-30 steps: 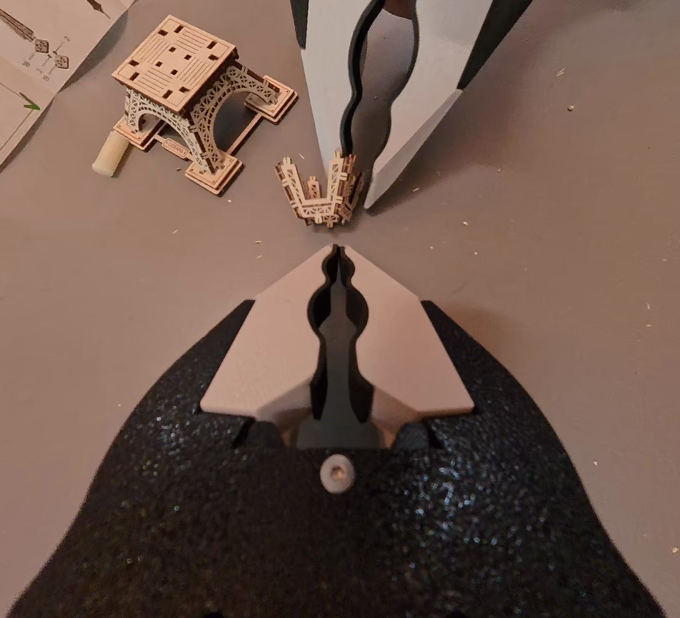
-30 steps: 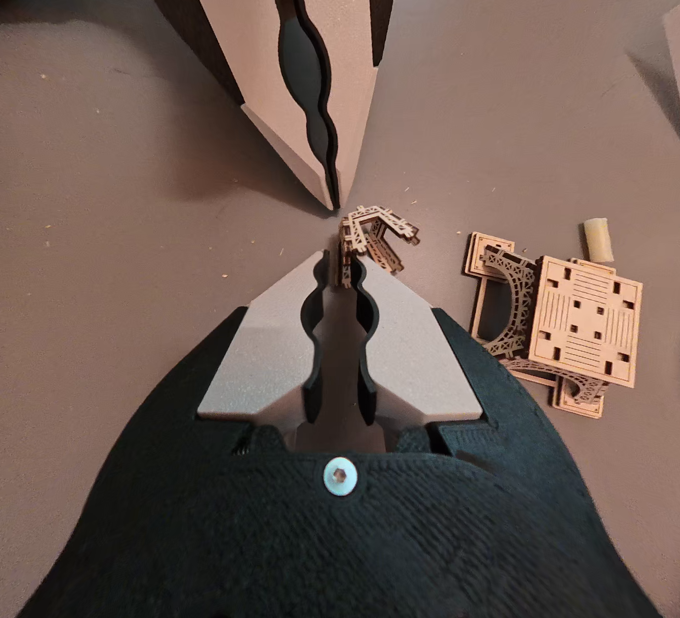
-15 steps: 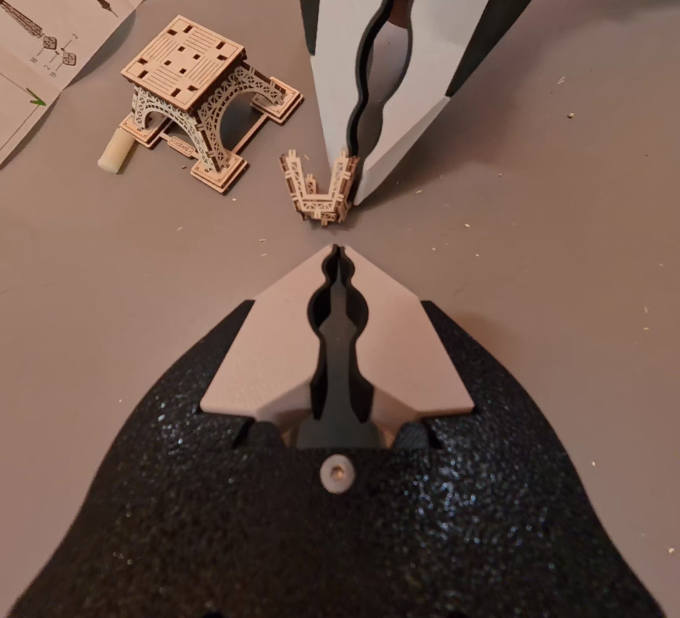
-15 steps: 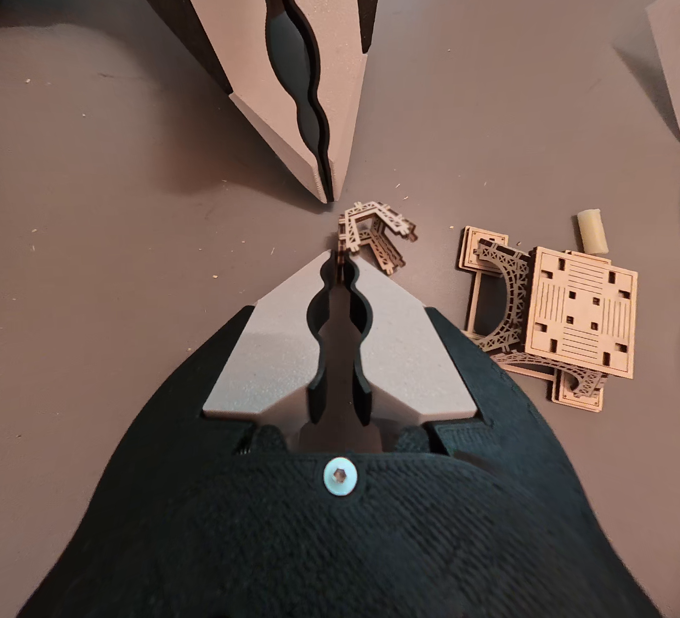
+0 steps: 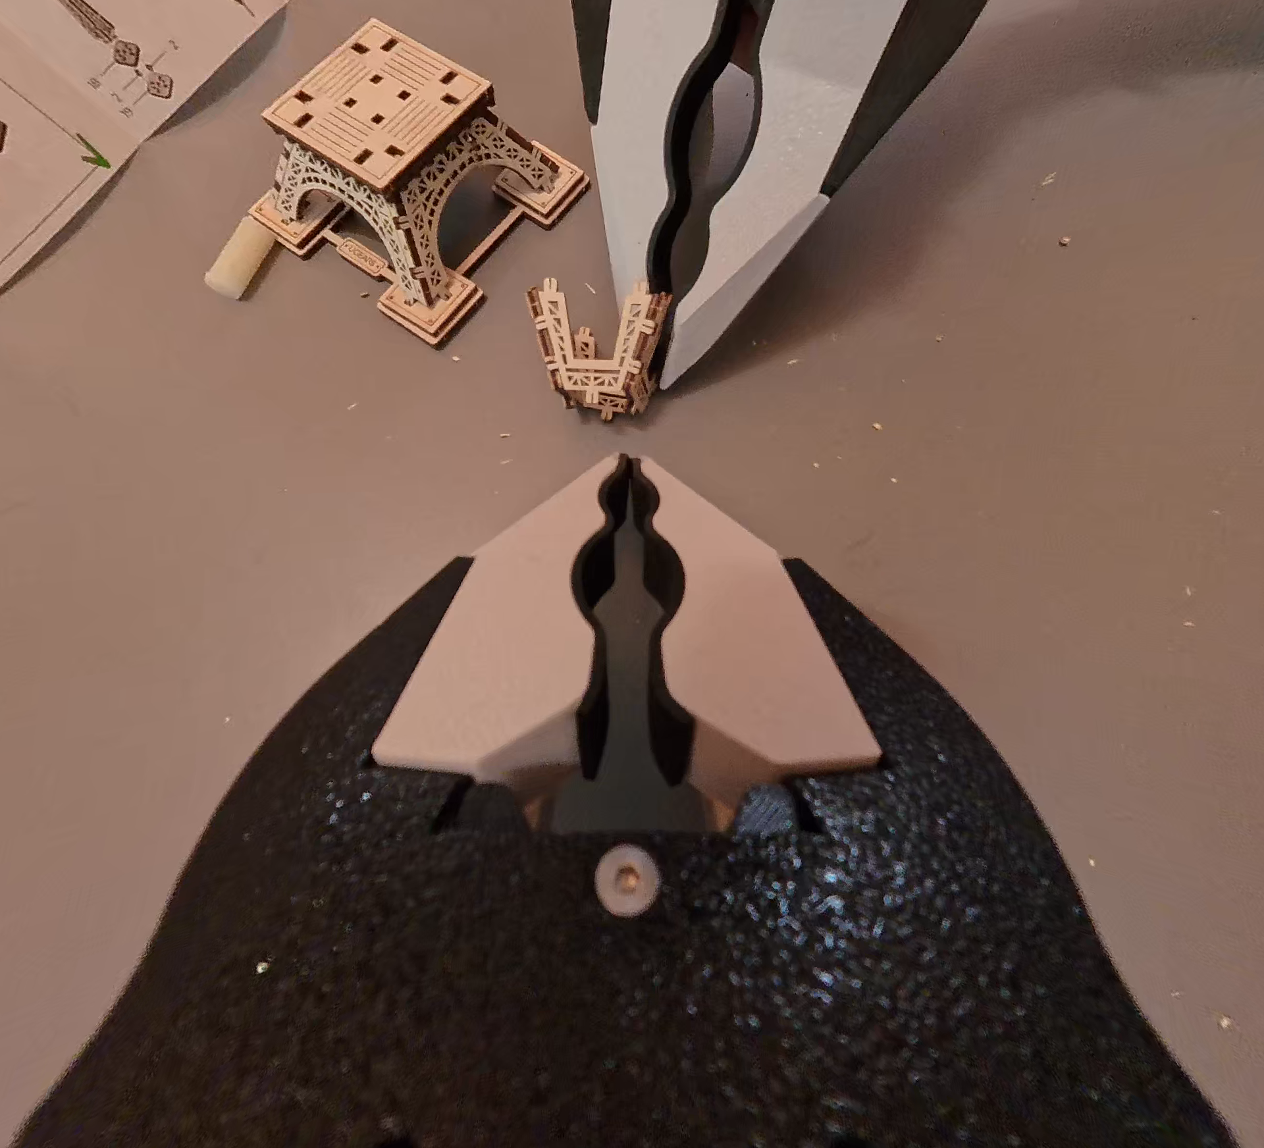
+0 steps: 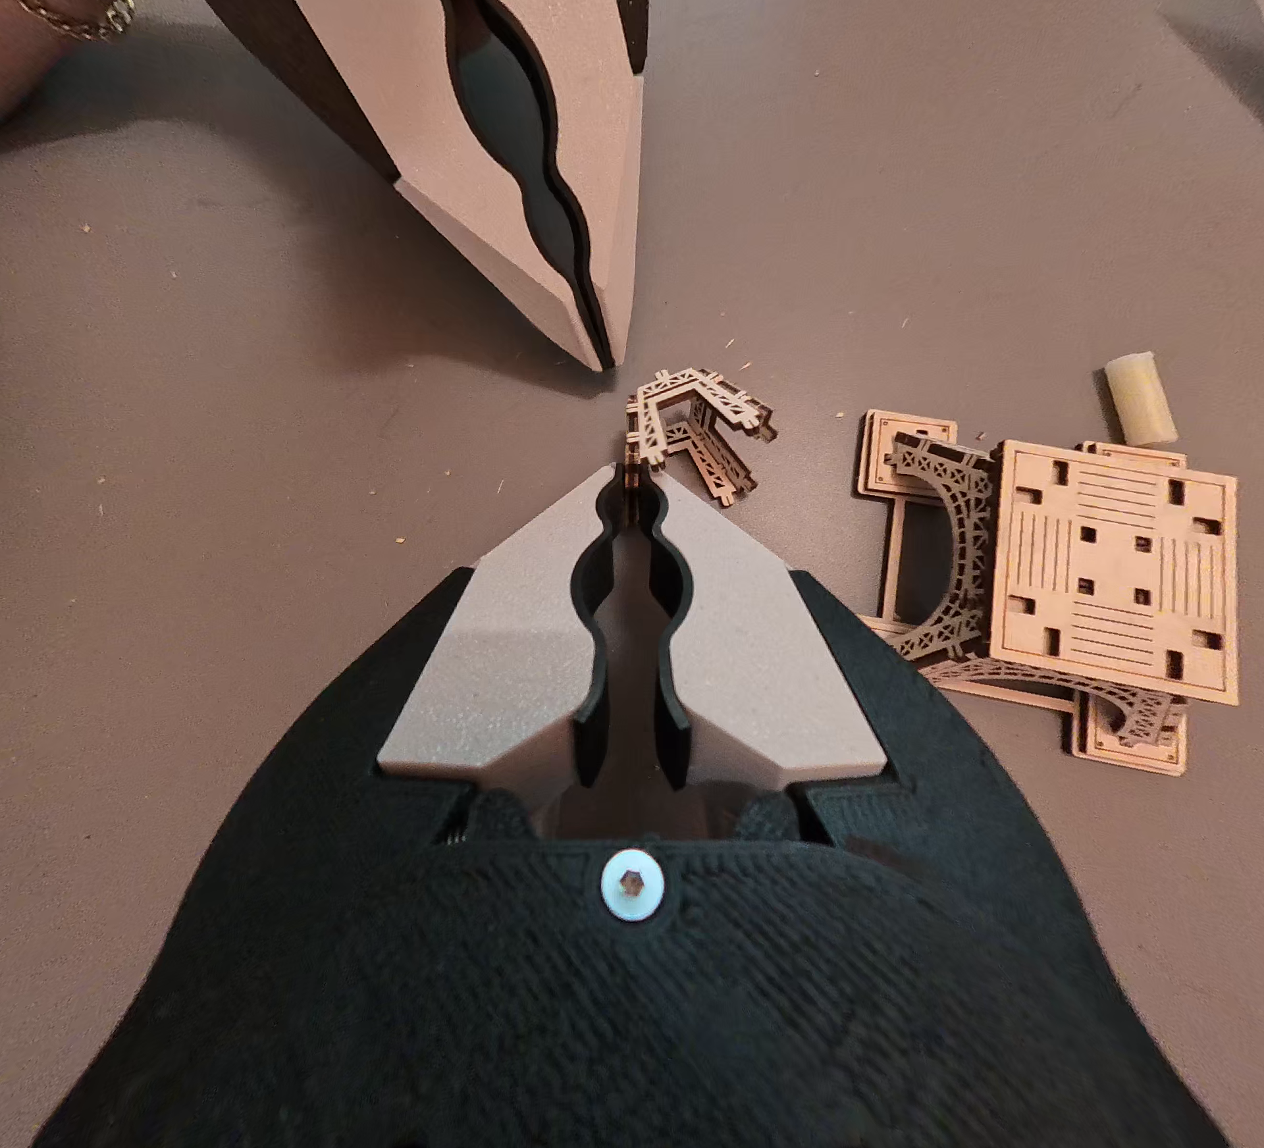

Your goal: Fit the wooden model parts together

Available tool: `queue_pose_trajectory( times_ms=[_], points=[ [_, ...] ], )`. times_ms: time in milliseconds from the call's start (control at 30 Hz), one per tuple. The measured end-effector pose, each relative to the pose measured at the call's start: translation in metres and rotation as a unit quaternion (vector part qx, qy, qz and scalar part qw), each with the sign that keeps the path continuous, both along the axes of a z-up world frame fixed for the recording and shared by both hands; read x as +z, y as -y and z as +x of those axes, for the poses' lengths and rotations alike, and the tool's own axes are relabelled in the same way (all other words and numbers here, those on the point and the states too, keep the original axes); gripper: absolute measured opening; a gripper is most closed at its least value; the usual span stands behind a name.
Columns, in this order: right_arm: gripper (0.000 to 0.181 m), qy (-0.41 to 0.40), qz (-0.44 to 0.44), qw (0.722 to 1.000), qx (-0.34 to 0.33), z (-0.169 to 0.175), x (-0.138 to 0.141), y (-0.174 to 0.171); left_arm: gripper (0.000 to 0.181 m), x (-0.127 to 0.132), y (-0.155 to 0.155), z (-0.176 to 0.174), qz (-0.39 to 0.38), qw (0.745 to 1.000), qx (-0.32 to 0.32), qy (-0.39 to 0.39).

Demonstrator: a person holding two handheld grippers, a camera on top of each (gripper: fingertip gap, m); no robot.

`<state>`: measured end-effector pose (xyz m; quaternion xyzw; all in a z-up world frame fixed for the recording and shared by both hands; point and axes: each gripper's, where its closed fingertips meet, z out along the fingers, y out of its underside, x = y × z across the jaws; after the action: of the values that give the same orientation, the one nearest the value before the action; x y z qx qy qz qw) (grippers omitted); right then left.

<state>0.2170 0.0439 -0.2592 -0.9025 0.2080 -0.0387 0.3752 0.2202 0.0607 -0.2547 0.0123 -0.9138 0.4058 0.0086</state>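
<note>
While my right tongs clamp one leg of the lattice piece on the counter, just beside the tower base, my left tongs rest together, empty.

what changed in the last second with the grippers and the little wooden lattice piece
The right gripper closed its open jaws on one leg of the small U-shaped wooden lattice piece and now pinches it. The left gripper stayed shut and empty, just short of the piece. The square-topped wooden tower base and grey table are unchanged.
</note>
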Motion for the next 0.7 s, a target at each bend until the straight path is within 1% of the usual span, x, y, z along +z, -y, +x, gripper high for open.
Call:
queue_pose_trajectory(
  times_ms=[33,200,400,467,567,700],
  points=[
    [0.001,0.000,0.000,1.000,0.002,0.000,0.000,0.000,0.000,0.001,0.000,0.000,-0.002,1.000,0.000,-0.001],
    [0.001,-0.002,-0.016,1.000,0.004,0.001,-0.001,0.000,0.000,0.006,0.007,-0.004,-0.019,1.000,-0.004,-0.008],
    [0.001,-0.001,-0.013,1.000,0.007,0.001,-0.001,0.000,0.000,0.000,0.011,-0.004,-0.010,1.000,0.003,-0.012],
    [0.001,0.000,-0.008,1.000,0.005,0.002,-0.001,0.000,0.000,-0.001,0.013,-0.002,-0.012,1.000,0.016,-0.020],
    [0.001,-0.001,0.003,1.000,0.005,0.003,0.000,0.000,0.000,-0.001,0.014,-0.003,-0.018,0.999,0.018,-0.032],
    [0.001,0.000,0.022,1.000,0.003,0.003,0.000,-0.001,0.000,0.000,0.007,0.002,-0.023,0.999,0.022,-0.036]
  ],
)
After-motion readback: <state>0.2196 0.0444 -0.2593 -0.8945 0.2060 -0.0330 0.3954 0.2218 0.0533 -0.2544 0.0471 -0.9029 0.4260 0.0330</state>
